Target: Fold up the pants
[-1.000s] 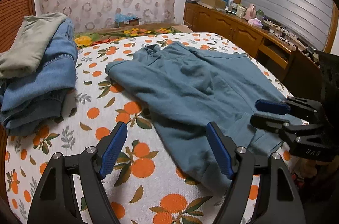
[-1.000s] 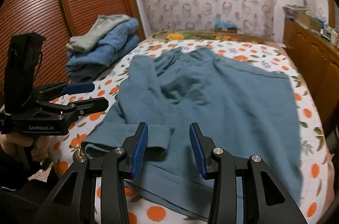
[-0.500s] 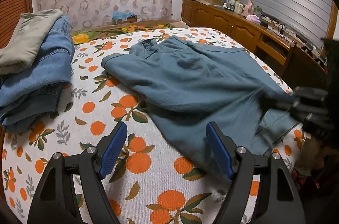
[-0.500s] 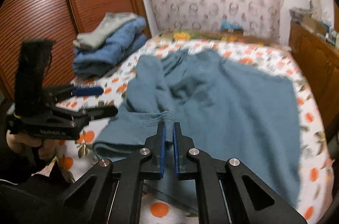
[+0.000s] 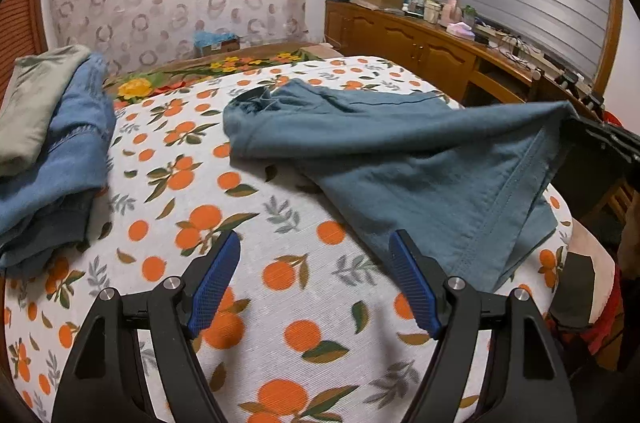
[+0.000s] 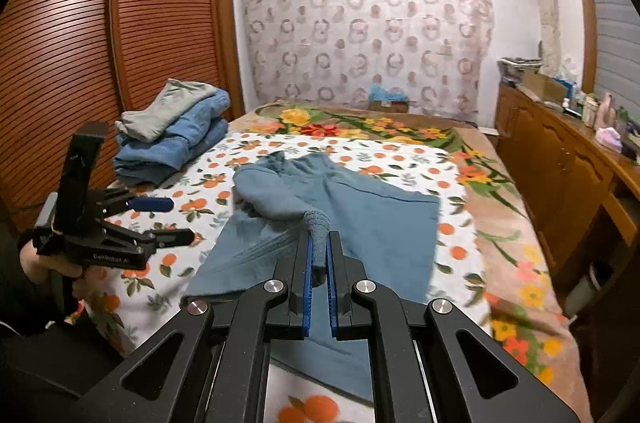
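We read only one marking across both views: white lettering on the side of the black left gripper (image 6: pixel 170 221), at about nine o'clock in the right wrist view. It reads "GenRobot A", with the last characters too blurred for us to settle. In the left wrist view we find no legible text; the boxes and bottles on the wooden sideboard (image 5: pixel 424 39), toward one o'clock, are too small for us to read.

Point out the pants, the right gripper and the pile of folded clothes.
pants (image 5: pixel 400 159): left wrist view, middle of the spread fabric.
right gripper (image 6: pixel 319 265): right wrist view, between its fingertips.
pile of folded clothes (image 6: pixel 176 139): right wrist view, blue denim layer.
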The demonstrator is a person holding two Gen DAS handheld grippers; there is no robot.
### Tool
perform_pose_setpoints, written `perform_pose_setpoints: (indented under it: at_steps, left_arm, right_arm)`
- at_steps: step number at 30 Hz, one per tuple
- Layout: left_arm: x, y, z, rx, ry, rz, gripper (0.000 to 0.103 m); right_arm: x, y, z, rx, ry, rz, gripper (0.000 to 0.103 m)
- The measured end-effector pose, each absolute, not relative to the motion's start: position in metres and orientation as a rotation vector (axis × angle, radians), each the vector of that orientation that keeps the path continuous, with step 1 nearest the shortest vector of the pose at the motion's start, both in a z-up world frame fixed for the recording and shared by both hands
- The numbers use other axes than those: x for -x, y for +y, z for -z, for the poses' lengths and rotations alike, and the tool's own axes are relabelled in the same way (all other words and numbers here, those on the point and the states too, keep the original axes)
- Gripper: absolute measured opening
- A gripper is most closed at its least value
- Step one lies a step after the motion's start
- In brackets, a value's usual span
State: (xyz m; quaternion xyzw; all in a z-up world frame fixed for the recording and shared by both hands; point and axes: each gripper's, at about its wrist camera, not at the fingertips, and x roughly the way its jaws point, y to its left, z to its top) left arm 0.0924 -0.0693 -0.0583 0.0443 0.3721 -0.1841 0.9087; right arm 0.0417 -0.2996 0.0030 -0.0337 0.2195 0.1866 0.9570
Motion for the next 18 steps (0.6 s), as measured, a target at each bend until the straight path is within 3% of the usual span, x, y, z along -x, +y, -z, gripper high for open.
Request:
perform_pose_setpoints:
  at_steps: [18]
  left_arm:
    - [-0.096,-0.101,0.056,-0.128,0.774,0.418,0.078]
  right_arm:
    - [-0.006,-0.314,0.021,0.031,0.571,-0.257,0.006]
